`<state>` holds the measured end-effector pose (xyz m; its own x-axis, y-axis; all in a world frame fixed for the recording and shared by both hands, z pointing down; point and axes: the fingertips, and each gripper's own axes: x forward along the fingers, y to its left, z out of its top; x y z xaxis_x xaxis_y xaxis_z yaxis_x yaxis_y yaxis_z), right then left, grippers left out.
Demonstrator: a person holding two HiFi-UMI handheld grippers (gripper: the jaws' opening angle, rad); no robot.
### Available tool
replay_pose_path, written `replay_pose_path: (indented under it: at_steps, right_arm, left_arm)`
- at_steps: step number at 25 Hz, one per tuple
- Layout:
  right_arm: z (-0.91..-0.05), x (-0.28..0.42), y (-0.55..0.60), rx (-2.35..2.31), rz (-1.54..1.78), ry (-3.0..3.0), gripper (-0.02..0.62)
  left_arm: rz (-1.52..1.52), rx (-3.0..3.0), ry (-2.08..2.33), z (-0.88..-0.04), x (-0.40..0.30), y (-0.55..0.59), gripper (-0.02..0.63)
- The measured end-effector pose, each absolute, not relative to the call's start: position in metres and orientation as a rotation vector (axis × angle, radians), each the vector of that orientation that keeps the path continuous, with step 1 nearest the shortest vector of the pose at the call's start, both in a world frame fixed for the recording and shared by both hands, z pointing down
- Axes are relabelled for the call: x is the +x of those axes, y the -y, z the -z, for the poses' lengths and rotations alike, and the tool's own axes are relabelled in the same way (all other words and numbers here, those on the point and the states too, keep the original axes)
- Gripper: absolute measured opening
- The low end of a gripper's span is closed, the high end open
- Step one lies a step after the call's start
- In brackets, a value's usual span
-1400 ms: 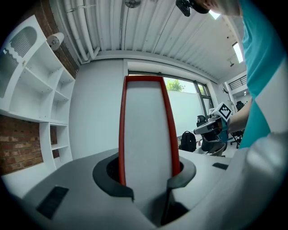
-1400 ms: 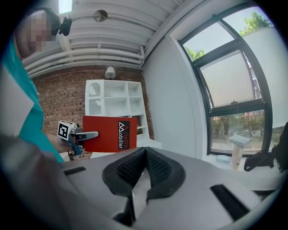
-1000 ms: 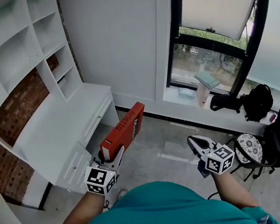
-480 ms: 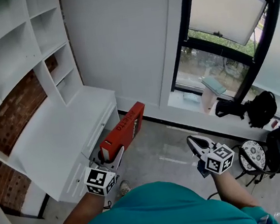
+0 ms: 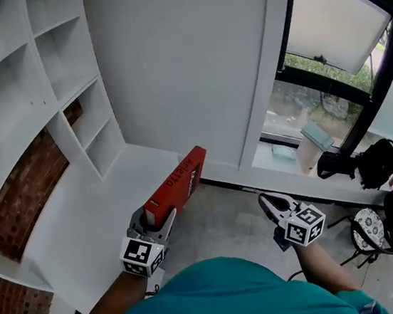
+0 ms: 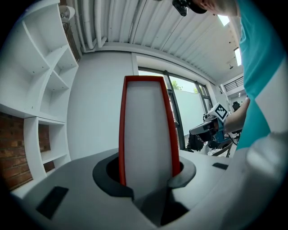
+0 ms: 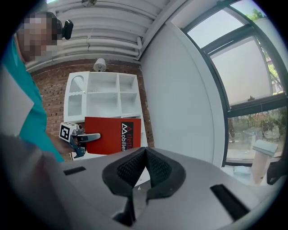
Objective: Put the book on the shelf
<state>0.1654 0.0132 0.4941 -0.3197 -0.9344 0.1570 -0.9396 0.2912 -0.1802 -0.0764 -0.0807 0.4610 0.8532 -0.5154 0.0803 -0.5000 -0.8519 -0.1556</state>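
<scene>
A thin red hardcover book (image 5: pixel 177 185) is in mid-air, its near end grasped by the fingers of the left gripper (image 5: pixel 154 219), slanting toward one o'clock. The white shelf unit (image 5: pixel 65 84) stands at ten o'clock, well apart, so the placing is not yet done. At three o'clock, the right gripper (image 5: pixel 266 202) has its fingers clenched on nothing.

Home study: white shelving (image 5: pixel 62 66), desk (image 5: pixel 92 206)

Lower left, the left gripper (image 5: pixel 155 223) clamps the book (image 5: pixel 180 182); lower right, the right gripper (image 5: pixel 267 204) hangs empty, jaws seemingly together.
</scene>
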Motion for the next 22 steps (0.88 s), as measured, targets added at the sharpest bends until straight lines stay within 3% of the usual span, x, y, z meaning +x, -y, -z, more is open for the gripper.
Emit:
replay_pose_path:
  at_steps: [13, 22]
  right_arm:
    - [-0.505, 0.158, 0.11, 1.881, -0.434, 2.44, 0.021]
    - [-0.512, 0.203, 0.172, 1.795, -0.44, 2.492, 0.021]
  left_arm:
    - [0.174, -2.929, -0.735, -0.46, -0.081, 0.222, 0.17]
    - [0.19, -2.919, -0.849, -0.47, -0.048, 0.266, 0.17]
